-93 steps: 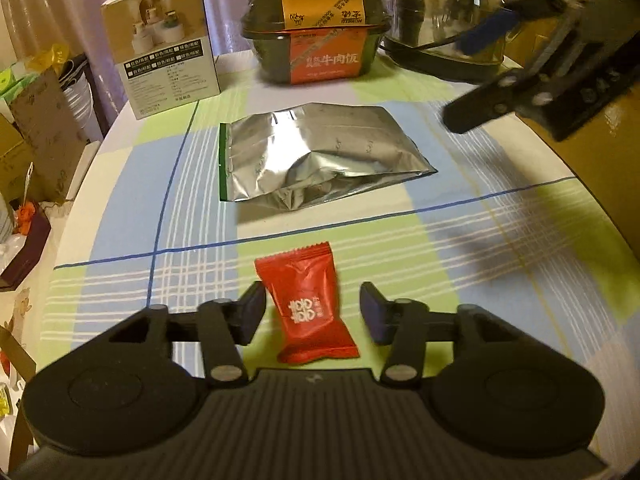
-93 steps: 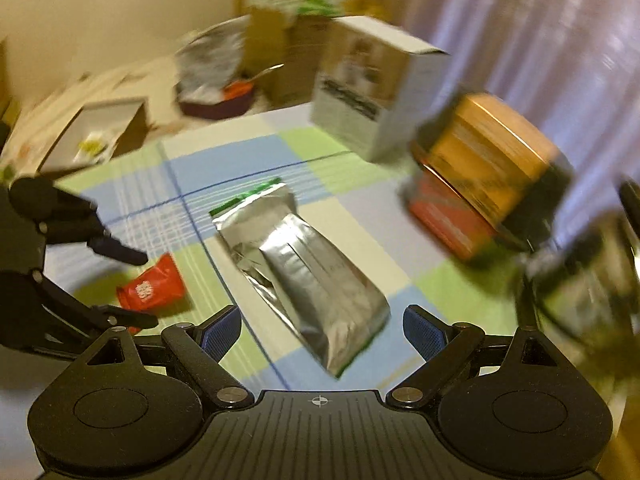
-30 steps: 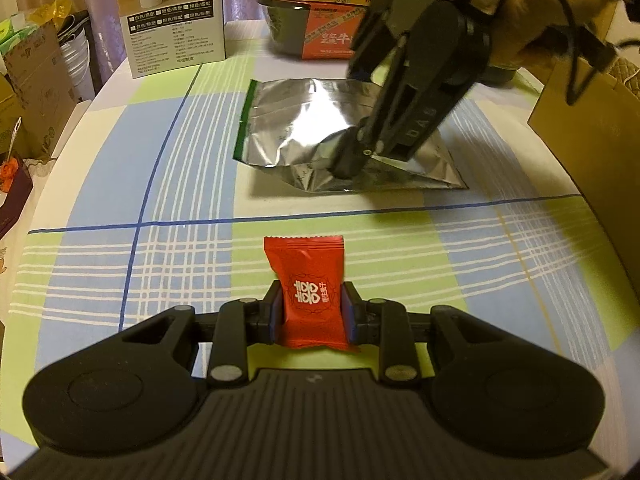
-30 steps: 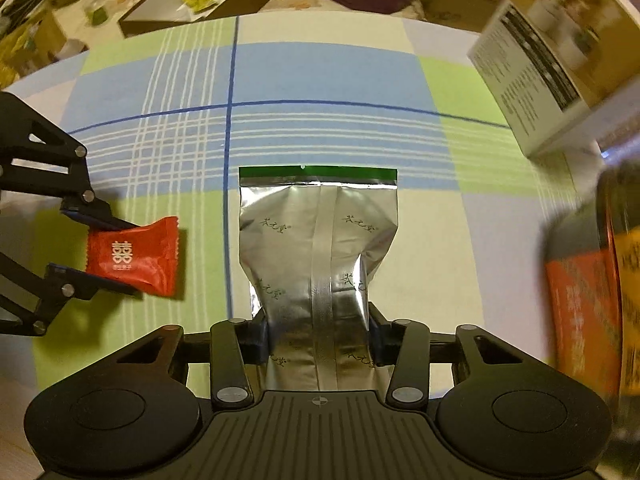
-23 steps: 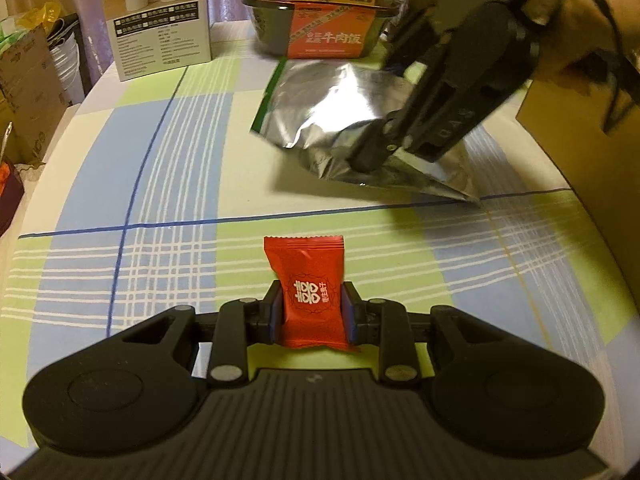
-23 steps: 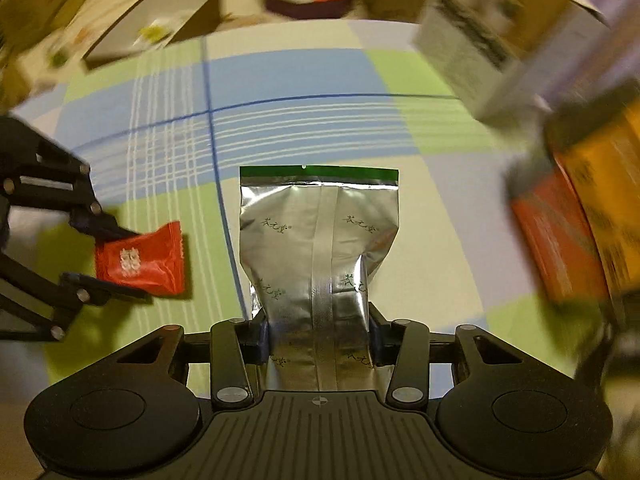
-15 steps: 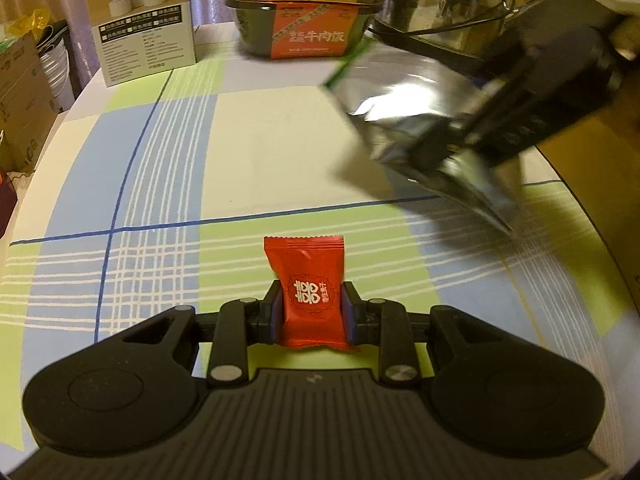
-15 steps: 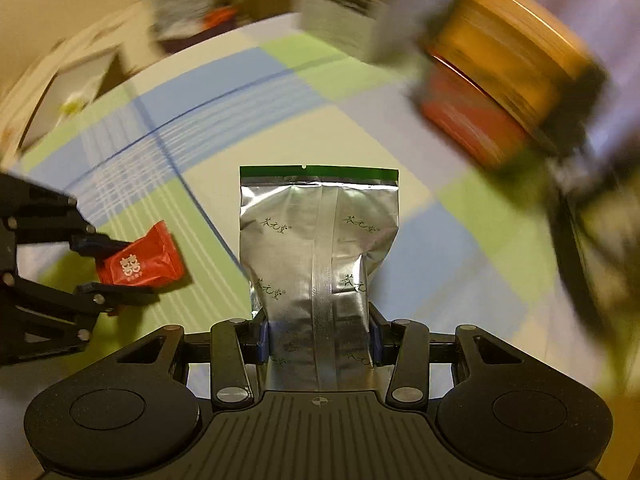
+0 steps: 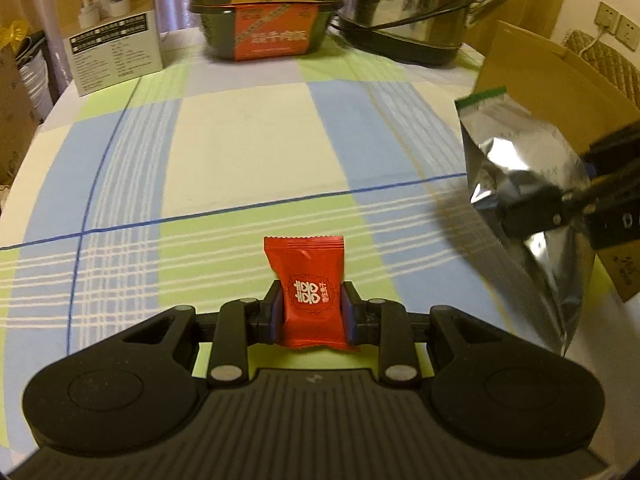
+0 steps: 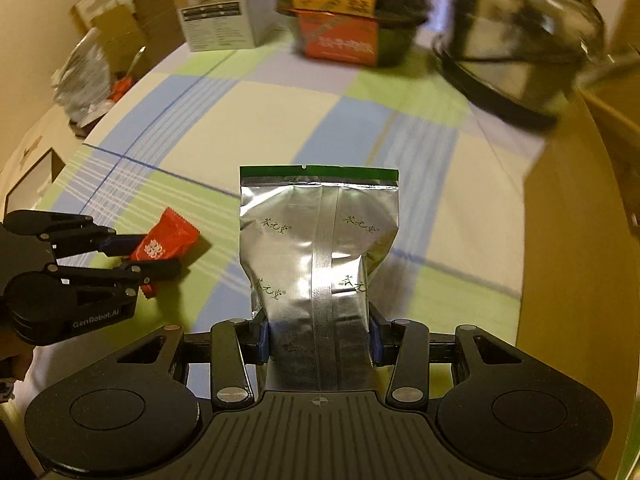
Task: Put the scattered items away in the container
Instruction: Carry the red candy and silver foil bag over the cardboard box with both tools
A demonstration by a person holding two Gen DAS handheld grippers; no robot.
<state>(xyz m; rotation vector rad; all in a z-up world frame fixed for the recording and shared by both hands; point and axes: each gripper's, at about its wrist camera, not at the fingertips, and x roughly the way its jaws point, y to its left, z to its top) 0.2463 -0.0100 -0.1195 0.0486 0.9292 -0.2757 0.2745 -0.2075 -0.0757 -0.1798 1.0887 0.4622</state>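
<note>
Right gripper (image 10: 318,338), jaws clenched on the upright foil pouch (image 9: 520,184), hangs beside the box (image 9: 560,92) at far right; left gripper (image 9: 310,316) grasps the candy (image 9: 308,292), farther off

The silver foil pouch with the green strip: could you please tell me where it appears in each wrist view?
Left wrist view: the silver foil pouch hangs at the right edge, clamped by the right gripper, before the cardboard box.
Right wrist view: the pouch stands at centre, between that gripper's fingers.
Shared landmark: the red candy packet, held by the left gripper.
</note>
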